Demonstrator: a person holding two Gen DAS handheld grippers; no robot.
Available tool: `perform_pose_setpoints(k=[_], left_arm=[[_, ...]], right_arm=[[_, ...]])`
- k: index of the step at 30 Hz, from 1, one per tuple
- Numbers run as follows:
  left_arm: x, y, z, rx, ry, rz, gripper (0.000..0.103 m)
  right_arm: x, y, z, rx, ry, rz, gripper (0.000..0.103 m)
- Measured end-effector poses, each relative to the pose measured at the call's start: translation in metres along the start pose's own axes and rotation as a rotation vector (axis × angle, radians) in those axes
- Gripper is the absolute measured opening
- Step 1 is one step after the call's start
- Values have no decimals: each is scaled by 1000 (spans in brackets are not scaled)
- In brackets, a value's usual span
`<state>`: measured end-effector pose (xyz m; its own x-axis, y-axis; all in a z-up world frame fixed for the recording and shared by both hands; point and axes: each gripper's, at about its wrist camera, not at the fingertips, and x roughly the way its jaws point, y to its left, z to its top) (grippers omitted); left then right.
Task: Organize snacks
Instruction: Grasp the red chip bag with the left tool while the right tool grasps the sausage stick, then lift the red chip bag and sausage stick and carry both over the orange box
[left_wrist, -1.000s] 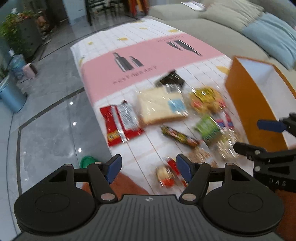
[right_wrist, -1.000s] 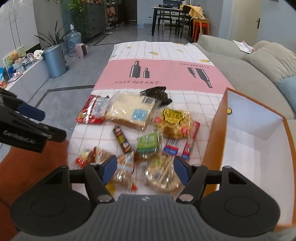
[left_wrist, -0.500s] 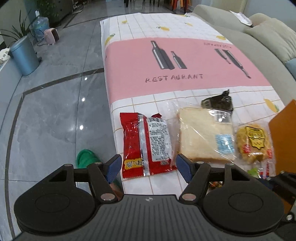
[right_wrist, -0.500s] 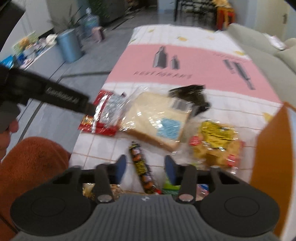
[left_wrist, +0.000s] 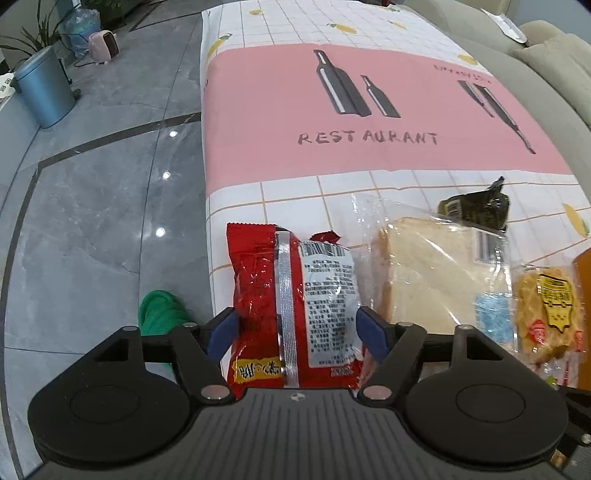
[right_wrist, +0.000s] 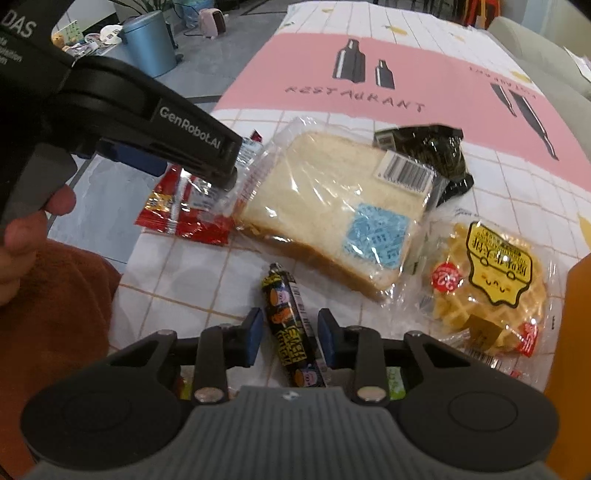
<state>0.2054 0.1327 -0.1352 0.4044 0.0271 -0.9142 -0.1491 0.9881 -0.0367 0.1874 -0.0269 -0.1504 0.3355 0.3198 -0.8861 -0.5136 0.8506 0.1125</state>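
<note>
My left gripper (left_wrist: 295, 332) is open, its blue pads on either side of a red snack packet (left_wrist: 291, 295) lying on the table's left edge; the packet also shows in the right wrist view (right_wrist: 184, 210) under the left gripper (right_wrist: 221, 162). My right gripper (right_wrist: 290, 339) is open, its pads straddling a dark stick snack (right_wrist: 291, 332) without clear contact. A bagged bread slice (right_wrist: 332, 199), a dark green packet (right_wrist: 439, 151) and a yellow waffle pack (right_wrist: 487, 288) lie beyond.
An orange box wall (right_wrist: 572, 332) stands at the right. The pink and white tablecloth (left_wrist: 369, 110) extends far ahead. A sofa (left_wrist: 535, 74) runs along the right; grey floor and a blue bin (left_wrist: 44, 88) are left.
Both grippers moved forward and down. The left one now straddles the red packet; the right one has narrowed and straddles the stick snack.
</note>
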Motion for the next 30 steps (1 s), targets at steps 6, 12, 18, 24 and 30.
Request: perform_pose_setpoints(k=[6, 12, 18, 24, 30], left_arm=[[9, -6, 3, 17, -13, 27, 92], [17, -13, 0, 54, -24, 50, 98], [24, -5, 1, -1, 7, 19, 101], [16, -5, -4, -6, -21, 23, 85], [1, -7, -12, -5, -58, 21, 83]], right_arm=[[2, 0, 1, -12, -8, -2, 32], [-1, 2, -2, -29, -11, -7, 32], [-1, 3, -3, -39, -12, -32, 24], [-1, 5, -2, -47, -7, -50, 23], [-9, 3, -1, -17, -28, -64, 21]])
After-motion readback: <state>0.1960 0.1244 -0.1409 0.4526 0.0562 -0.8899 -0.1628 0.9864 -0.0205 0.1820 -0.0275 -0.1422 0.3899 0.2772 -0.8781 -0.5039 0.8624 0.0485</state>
